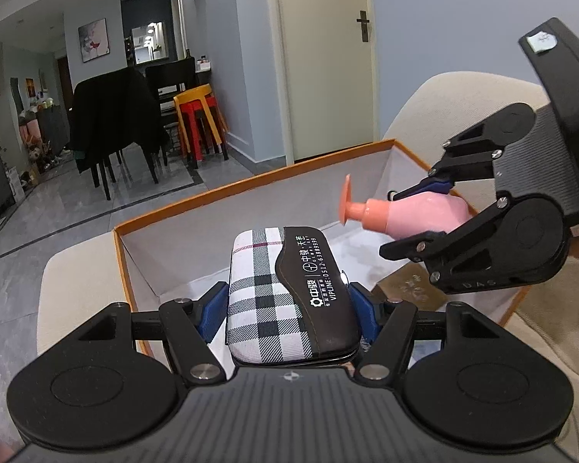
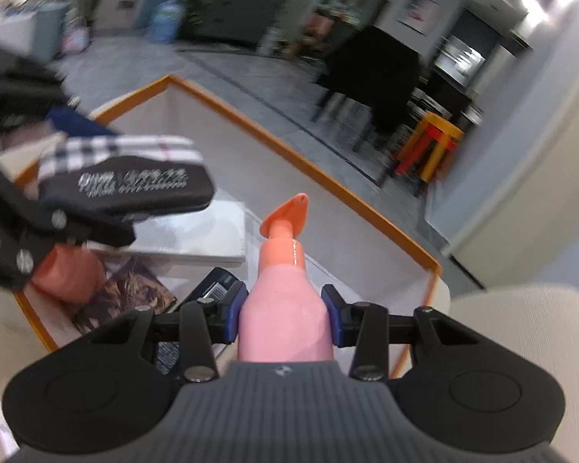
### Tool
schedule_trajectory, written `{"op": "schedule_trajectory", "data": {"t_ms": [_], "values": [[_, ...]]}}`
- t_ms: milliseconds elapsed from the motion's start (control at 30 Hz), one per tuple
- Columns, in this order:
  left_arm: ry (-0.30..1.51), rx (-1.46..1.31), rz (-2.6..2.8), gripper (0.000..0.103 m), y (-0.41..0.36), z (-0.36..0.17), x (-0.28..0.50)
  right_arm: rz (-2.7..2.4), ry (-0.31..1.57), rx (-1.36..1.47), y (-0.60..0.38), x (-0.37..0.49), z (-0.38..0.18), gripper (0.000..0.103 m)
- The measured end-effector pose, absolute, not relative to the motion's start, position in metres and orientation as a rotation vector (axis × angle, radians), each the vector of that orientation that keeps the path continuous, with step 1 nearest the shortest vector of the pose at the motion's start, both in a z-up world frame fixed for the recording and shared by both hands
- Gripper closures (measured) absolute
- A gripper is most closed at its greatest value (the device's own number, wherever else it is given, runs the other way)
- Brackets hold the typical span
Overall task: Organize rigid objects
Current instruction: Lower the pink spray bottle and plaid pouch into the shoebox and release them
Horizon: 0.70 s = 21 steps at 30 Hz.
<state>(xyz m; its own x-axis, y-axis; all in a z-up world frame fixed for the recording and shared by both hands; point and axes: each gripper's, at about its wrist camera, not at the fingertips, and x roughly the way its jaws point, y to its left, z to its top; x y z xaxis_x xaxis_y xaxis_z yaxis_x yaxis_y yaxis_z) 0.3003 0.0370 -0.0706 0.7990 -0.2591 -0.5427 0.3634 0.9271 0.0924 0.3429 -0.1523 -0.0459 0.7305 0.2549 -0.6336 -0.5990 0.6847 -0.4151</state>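
Note:
My left gripper [image 1: 287, 310] is shut on a plaid glasses case [image 1: 274, 289] with a black flap and white print, held over the near end of an orange-rimmed box [image 1: 251, 183]. From the right side comes my right gripper [image 1: 409, 220], shut on a pink pump bottle [image 1: 413, 214] whose orange nozzle points left over the box. In the right wrist view the right gripper [image 2: 283, 318] clamps the pink bottle [image 2: 281, 308] by its shoulder. The glasses case [image 2: 127, 171] and left gripper [image 2: 38, 231] hang at the left, blurred.
The box [image 2: 308, 166] rests on a cream sofa [image 1: 463, 100] and holds a white flat box [image 2: 197, 239], a patterned book [image 2: 127, 293], an orange round item [image 2: 65, 274] and a black barcoded object [image 2: 216, 285]. A tiled floor, a dark chair and coloured stools [image 1: 200, 119] lie beyond.

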Motion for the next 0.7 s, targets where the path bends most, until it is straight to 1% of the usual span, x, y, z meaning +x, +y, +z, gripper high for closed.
{"op": "schedule_trajectory", "data": {"t_ms": [300,700], "values": [[0.583,0.189,-0.306,0.027,0.041,-0.079,0.314,0.62,0.55,-0.908,-0.144,0.374,-0.074,0.061],[0.589,0.194,-0.296,0.027,0.035,-0.083,0.312,0.657,0.513,-1.065,-0.135,0.401,-0.09,0.06]]}}
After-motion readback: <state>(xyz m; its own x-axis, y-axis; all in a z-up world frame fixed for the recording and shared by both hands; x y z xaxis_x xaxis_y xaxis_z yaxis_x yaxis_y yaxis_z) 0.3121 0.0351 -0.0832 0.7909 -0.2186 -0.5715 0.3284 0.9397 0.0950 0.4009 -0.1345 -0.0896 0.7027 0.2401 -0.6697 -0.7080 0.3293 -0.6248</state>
